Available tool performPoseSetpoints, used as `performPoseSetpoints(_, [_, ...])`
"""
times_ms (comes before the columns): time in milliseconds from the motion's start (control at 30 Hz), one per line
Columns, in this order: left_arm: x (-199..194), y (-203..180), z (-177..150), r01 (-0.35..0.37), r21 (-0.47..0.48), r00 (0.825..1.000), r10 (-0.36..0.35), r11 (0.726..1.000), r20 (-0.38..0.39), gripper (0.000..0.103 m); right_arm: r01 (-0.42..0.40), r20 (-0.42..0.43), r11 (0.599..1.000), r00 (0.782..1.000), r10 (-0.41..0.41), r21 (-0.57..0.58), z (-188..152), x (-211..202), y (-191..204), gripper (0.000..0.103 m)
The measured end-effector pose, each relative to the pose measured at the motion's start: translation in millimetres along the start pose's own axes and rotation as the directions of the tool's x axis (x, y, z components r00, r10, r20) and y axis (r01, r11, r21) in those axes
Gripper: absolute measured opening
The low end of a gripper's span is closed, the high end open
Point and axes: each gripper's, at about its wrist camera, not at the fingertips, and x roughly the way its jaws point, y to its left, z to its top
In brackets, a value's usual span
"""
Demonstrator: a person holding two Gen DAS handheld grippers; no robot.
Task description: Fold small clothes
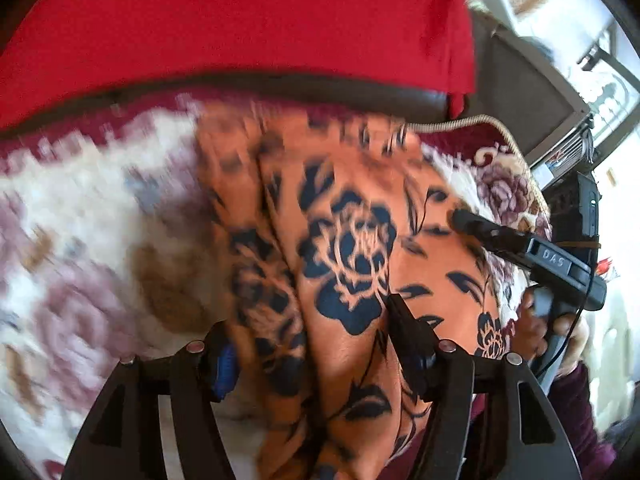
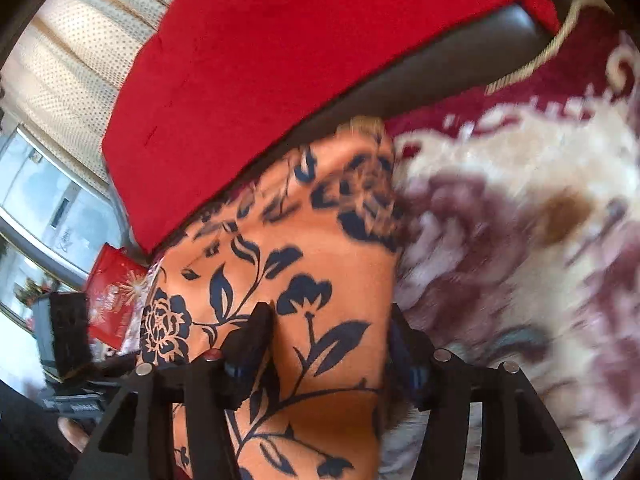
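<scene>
Two claws work over a single orange garment [image 1: 352, 248] printed with dark blue roses and leaves, which lies rumpled on a plush floral blanket [image 1: 92, 216] in cream, mauve and maroon. From its own camera, the left claw [image 1: 308, 340] stands with its two fingers spread apart and a raised fold of the orange cloth running between them; the right-hand finger lies against the fabric, while the blur leaves it unclear whether the left-hand one touches it. Beside it, at the picture's right edge, the right claw [image 1: 460, 216] reaches in with its dark tip on the garment's far side, held by one hand [image 1: 536, 332] wrapped around its grip, a maroon sleeve [image 1: 576, 400] below. In the right wrist view, the right claw [image 2: 332, 320] also shows two fingers parted, the orange cloth passing between them and its edge lying by the right-hand finger, the blanket [image 2: 520, 200] just beyond. One red cloth [image 2: 304, 64] covers a dark cushion [image 2: 440, 68] behind the garment in both views. One red packet [image 2: 114, 292] lies near the garment's left edge, below a window [image 2: 44, 192] with a pale dotted curtain [image 2: 80, 52]. Much of the blanket is smeared by motion blur.
</scene>
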Motion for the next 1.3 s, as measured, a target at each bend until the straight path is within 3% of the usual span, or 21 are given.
performPoseSetpoints(167, [-31.7, 15.7, 5.2, -0.111, -0.023, 0.980, 0.113, 0.994, 0.164, 0.072, 0.027, 0.215, 0.999, 0.976, -0.019, -0.032, 12.2, -47.8, 8.9, 0.062])
performPoseSetpoints(233, [-31.6, 25.9, 3.9, -0.152, -0.034, 0.972, 0.156, 0.988, 0.177, 0.072, 0.014, 0.244, 0.998, 0.970, 0.000, -0.056, 18.3, -50.2, 17.9, 0.060])
performPoseSetpoints(300, [-26.6, 19.5, 3.9, -0.222, -0.018, 0.958, 0.221, 0.975, 0.180, 0.072, 0.023, 0.239, 0.997, 0.971, -0.006, -0.068, 22.9, -42.8, 27.3, 0.051])
performPoseSetpoints(333, [-20.3, 18.5, 4.3, -0.274, -0.009, 0.946, 0.272, 0.962, 0.177, 0.072, 0.019, 0.223, 0.997, 0.975, -0.003, -0.072, 25.2, -35.2, 31.8, 0.043])
performPoseSetpoints(367, [-10.7, 21.9, 2.3, -0.357, 0.010, 0.923, 0.351, 0.934, 0.160, 0.072, 0.022, 0.200, 0.997, 0.980, -0.007, -0.073, 28.0, -24.9, 35.0, 0.040])
performPoseSetpoints(500, [15.5, 32.1, -2.0, -0.473, 0.049, 0.877, 0.466, 0.879, 0.115, 0.078, 0.127, 0.055, 0.990, 0.991, -0.123, -0.063, 29.2, 30.9, 30.8, 0.041])
performPoseSetpoints(567, [14.0, 35.1, -7.1, -0.510, 0.065, 0.858, 0.502, 0.858, 0.113, 0.078, 0.118, 0.038, 0.992, 0.992, -0.117, -0.034, 27.9, 38.7, 23.3, 0.041])
performPoseSetpoints(700, [-5.8, 39.7, -11.3, -0.472, 0.040, 0.877, 0.464, 0.881, 0.125, 0.078, 0.085, 0.080, 0.996, 0.993, -0.082, -0.032, 24.5, 11.1, 29.4, 0.041])
performPoseSetpoints(867, [-40.1, 21.1, -34.0, -0.489, 0.067, 0.853, 0.461, 0.870, 0.244, 0.078, 0.021, 0.107, 0.995, 0.994, -0.011, -0.094, -1.2, -35.6, 51.0, 0.041])
performPoseSetpoints(967, [-50.0, 8.2, -51.1, -0.484, 0.085, 0.852, 0.447, 0.871, 0.274, 0.082, 0.017, 0.130, 0.989, 0.991, 0.002, -0.149, -27.9, -58.9, 67.4, 0.041])
performPoseSetpoints(1033, [-46.5, 1.9, -60.1, -0.490, 0.097, 0.849, 0.450, 0.866, 0.276, 0.085, 0.032, 0.126, 0.985, 0.992, -0.011, -0.168, -48.6, -63.0, 72.1, 0.041])
performPoseSetpoints(1167, [-7.0, 6.0, -79.0, -0.576, 0.122, 0.805, 0.535, 0.808, 0.256, 0.091, 0.126, 0.021, 0.972, 0.992, -0.125, -0.198, -78.8, -23.2, 74.5, 0.042])
performPoseSetpoints(1300, [-24.6, 6.2, -75.4, -0.547, 0.071, 0.820, 0.517, 0.834, 0.246, 0.091, 0.164, 0.054, 0.955, 0.986, -0.156, -0.249, -81.5, -24.2, 89.0, 0.043])
